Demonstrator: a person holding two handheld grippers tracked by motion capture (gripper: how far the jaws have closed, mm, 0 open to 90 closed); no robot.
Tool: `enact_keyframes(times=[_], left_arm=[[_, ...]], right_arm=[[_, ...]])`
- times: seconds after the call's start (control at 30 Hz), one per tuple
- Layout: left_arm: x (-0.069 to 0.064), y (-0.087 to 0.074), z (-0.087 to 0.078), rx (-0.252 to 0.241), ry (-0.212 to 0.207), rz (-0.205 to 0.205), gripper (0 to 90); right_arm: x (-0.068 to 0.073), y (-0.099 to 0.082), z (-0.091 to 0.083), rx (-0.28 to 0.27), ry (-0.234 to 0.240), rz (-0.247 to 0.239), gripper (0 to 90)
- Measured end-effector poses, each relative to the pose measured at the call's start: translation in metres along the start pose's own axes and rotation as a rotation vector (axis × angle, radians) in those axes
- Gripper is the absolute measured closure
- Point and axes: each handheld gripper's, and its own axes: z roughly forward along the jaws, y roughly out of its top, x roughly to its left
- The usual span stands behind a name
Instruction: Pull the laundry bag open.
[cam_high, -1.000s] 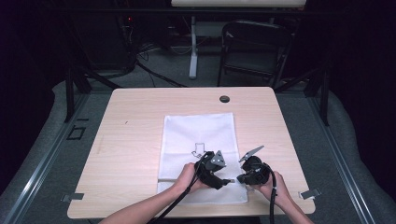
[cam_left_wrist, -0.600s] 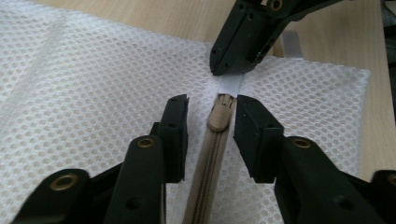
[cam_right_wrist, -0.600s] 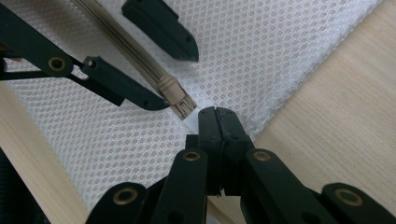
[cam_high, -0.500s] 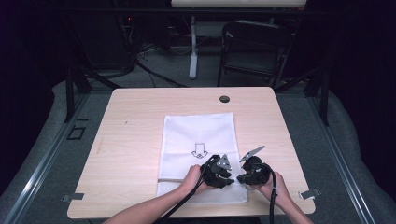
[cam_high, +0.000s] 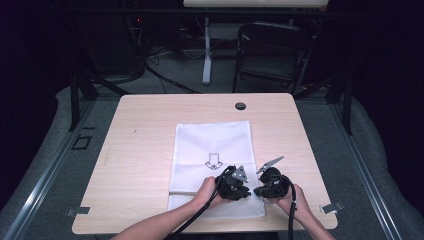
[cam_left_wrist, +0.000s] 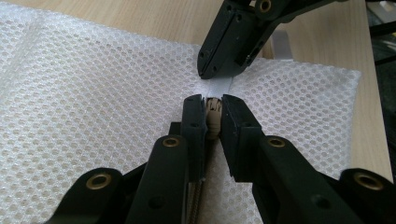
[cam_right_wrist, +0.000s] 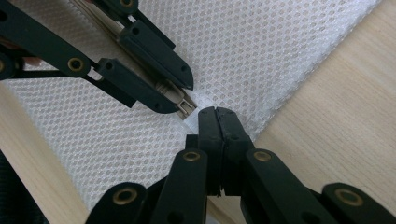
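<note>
A white mesh bag (cam_high: 212, 145) with an arrow print lies flat on the wooden table (cam_high: 140, 150). Its zipper runs along the near right edge. My left gripper (cam_high: 246, 191) has just been closing, and its jaws now pinch the beige zipper pull (cam_left_wrist: 213, 112). My right gripper (cam_high: 257, 190) meets it tip to tip. It is shut on the white fabric tab (cam_left_wrist: 219, 86) at the zipper's end, in the bag's near right corner. In the right gripper view my right gripper (cam_right_wrist: 217, 114) clamps that tab just beyond the beige zipper pull (cam_right_wrist: 180, 100).
A black grommet hole (cam_high: 240, 106) sits near the table's far edge. A dark folding chair (cam_high: 272, 50) and cables stand behind the table. Metal brackets (cam_high: 331, 207) mark the near corners. Bare wood (cam_right_wrist: 336, 107) lies to the right of the bag.
The left gripper has shifted a little to the right towards the right gripper, and its jaws have closed on the zipper pull. The right gripper has stayed put.
</note>
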Motion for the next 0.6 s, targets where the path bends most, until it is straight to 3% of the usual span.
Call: enact_keyframes(times=[0.1,0.2,0.27,0.6], left_arm=[[-0.0003,0.0004,0.0004,0.005,0.001,0.011,80.4],[-0.0017,0.0009,0.0006,0.012,0.009,0.019,81.5],[-0.0023,0.0010,0.0004,0.014,0.010,0.021,81.9],[-0.0043,0.0032,-0.0028,0.044,0.037,0.047,82.2]], right_arm=[[-0.0015,0.0006,-0.0013,0.016,-0.005,-0.017,86.3],[0.0007,0.0017,-0.0007,0.008,-0.005,-0.022,90.0],[0.0024,0.0013,0.0023,0.002,0.004,0.006,90.0],[0.0023,0.0010,0.0030,0.007,-0.003,0.000,90.0]])
